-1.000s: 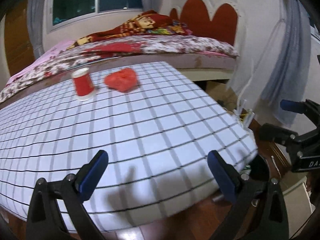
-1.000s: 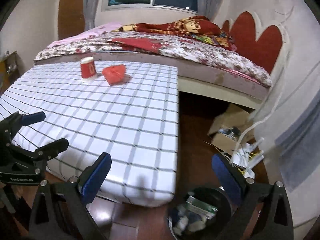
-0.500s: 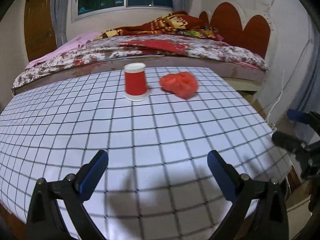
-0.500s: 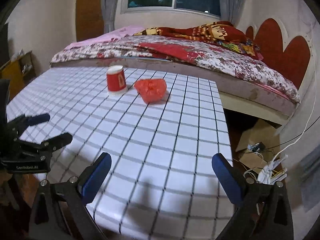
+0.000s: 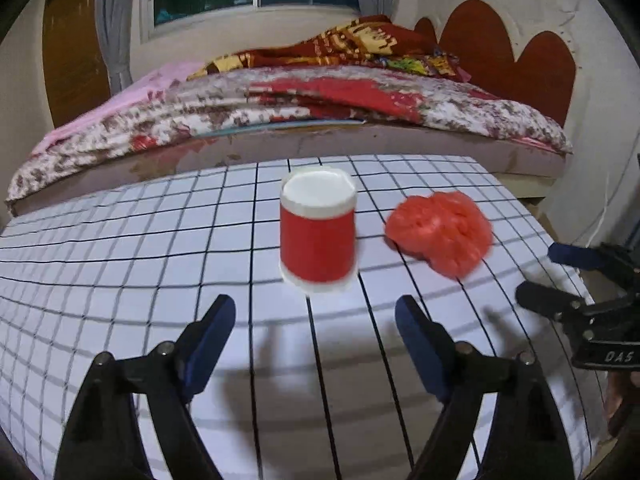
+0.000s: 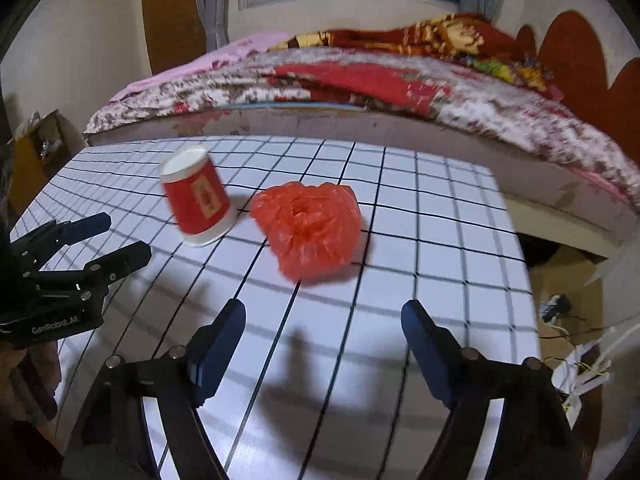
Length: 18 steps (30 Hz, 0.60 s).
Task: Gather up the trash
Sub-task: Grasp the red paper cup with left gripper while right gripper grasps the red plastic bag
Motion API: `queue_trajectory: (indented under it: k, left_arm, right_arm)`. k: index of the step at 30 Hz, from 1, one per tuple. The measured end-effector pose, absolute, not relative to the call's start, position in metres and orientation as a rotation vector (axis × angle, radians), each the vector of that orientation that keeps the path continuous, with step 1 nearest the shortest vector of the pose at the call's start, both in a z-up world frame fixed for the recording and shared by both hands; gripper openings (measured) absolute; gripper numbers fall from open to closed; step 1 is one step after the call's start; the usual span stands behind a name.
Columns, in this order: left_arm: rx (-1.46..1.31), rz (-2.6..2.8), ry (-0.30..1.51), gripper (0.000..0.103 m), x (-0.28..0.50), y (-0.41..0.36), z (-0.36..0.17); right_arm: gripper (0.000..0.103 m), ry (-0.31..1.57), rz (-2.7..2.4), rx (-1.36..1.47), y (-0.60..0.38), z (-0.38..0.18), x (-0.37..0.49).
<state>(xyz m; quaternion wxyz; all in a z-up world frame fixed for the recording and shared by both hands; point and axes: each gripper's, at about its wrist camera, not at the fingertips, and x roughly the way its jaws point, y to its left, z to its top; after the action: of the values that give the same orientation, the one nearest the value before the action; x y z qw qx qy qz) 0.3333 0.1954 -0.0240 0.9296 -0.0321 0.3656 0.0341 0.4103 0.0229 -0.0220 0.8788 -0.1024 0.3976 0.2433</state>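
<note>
1. An upside-down red paper cup [image 5: 318, 229] stands on the checked bench [image 5: 160, 264], with a crumpled red plastic bag [image 6: 308, 228] just beside it.
2. The left claw [image 5: 316, 330] is spread wide and empty, lined up short of the cup.
3. The right claw [image 6: 323, 332] is also wide and empty, facing the bag.
4. The cup is probably light and easily crushed, so pinch its side walls gently.
5. The bag looks soft and slippery; take a thick bunch of it.

both grippers, left gripper [image 5: 316, 316] and right gripper [image 6: 324, 318]: black frames, silver screws, blue finger pads [image 5: 212, 328], white lettering.
</note>
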Motion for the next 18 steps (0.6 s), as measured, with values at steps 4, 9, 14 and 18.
queue_trajectory:
  k: [4,9,14,18]
  left_arm:
    - [-0.098,0.057,0.768,0.083,0.357,0.203,-0.035]
    - [-0.095,0.033,0.77,0.081,0.37,0.2,-0.039]
    - [-0.11,0.012,0.787,0.075,0.387,0.198,-0.041]
    - [-0.158,-0.023,0.799,0.055,0.397,0.204,-0.048]
  right_arm:
    - [0.08,0.864,0.546,-0.148,0.029,-0.034,0.439]
    - [0.07,0.891,0.606,-0.083,0.041,-0.043,0.463]
    - [0.054,0.921,0.636,-0.042,0.048,-0.05,0.478]
    - [0.033,0.93,0.645,-0.038,0.049,-0.051,0.478]
